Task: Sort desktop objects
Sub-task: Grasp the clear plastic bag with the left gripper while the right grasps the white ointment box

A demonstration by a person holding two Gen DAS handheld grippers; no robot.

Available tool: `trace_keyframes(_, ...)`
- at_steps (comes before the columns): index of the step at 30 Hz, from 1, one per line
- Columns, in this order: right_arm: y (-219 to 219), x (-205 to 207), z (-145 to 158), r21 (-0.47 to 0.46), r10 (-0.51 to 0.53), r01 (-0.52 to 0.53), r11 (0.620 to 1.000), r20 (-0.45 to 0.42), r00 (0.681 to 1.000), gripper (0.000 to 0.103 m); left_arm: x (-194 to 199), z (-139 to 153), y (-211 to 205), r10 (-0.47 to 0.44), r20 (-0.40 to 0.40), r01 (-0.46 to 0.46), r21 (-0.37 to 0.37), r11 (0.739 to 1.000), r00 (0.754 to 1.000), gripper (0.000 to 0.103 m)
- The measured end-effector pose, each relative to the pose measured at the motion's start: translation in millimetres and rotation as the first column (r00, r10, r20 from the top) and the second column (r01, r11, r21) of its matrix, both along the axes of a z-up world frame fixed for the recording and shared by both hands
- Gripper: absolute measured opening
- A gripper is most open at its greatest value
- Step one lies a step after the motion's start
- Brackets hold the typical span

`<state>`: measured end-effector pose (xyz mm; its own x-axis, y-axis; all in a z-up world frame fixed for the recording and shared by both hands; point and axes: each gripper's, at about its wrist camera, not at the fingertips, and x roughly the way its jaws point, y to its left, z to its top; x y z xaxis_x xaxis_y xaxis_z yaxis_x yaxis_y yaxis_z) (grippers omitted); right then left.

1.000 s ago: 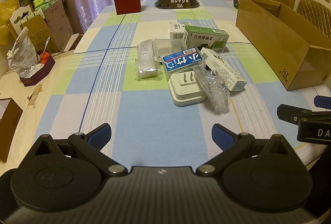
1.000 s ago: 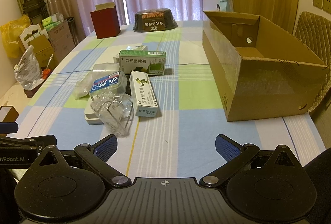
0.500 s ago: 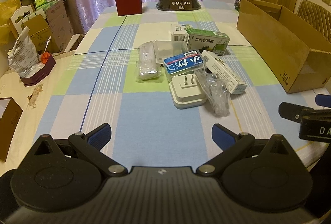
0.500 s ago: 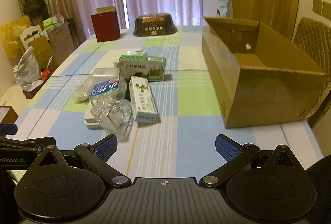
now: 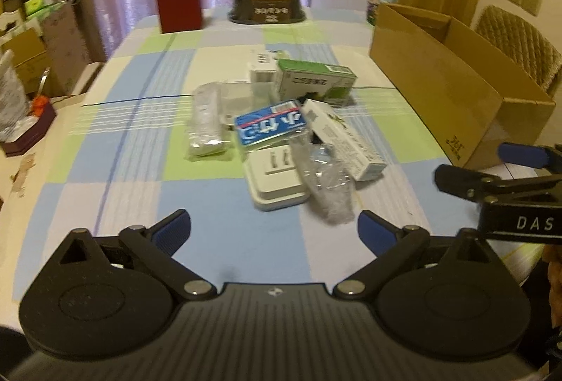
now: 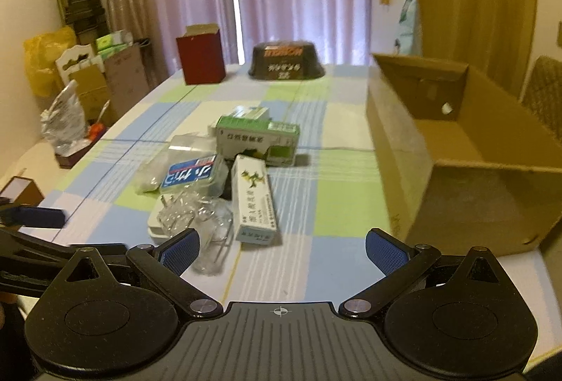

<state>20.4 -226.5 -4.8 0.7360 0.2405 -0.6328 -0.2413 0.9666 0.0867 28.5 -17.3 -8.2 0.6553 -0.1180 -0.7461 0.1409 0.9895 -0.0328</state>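
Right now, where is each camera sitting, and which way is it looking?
Left wrist view: on the left gripper, facing along the checked table at the blue-labelled packet; the right gripper pokes in.
Right wrist view: on the right gripper, facing the open brown cardboard box; the left gripper shows.
Both share the pile, box and dark upturned tub.

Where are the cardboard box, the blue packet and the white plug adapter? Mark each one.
cardboard box [image 6: 397, 149], right wrist view, on its long near wall.
blue packet [image 5: 270, 126], left wrist view, middle of its printed top face.
white plug adapter [image 5: 277, 180], left wrist view, flat top below the prongs.
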Motion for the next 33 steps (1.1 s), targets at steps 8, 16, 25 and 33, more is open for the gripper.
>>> trace_keyframes(8,-5.5,21.3,-9.2,0.062,0.038,-0.035,0.997,-0.046,0.998,0.103,21.0,-23.4,-7.3,-0.080,-0.024,0.079,-0.020,0.997,0.997,0.090)
trace_keyframes(16,-1.1,47.1,-6.8,0.065,0.087,-0.083,0.994,-0.062,0.994,0.087,30.3,-37.1,-19.0,-0.175,0.000,0.174,-0.056,0.983,0.985,0.086)
trace_keyframes(25,-0.1,64.0,-8.5,0.020,0.113,-0.112,0.994,-0.076,0.991,0.087,47.0,-48.8,-36.5,-0.159,0.017,0.160,-0.058,0.985,0.987,0.057)
trace_keyframes(33,6.0,76.9,-20.1,0.000,0.141,-0.142,0.990,-0.121,0.983,0.087,42.3,-45.3,-30.3,-0.163,0.010,0.163,-0.033,0.986,0.987,0.023)
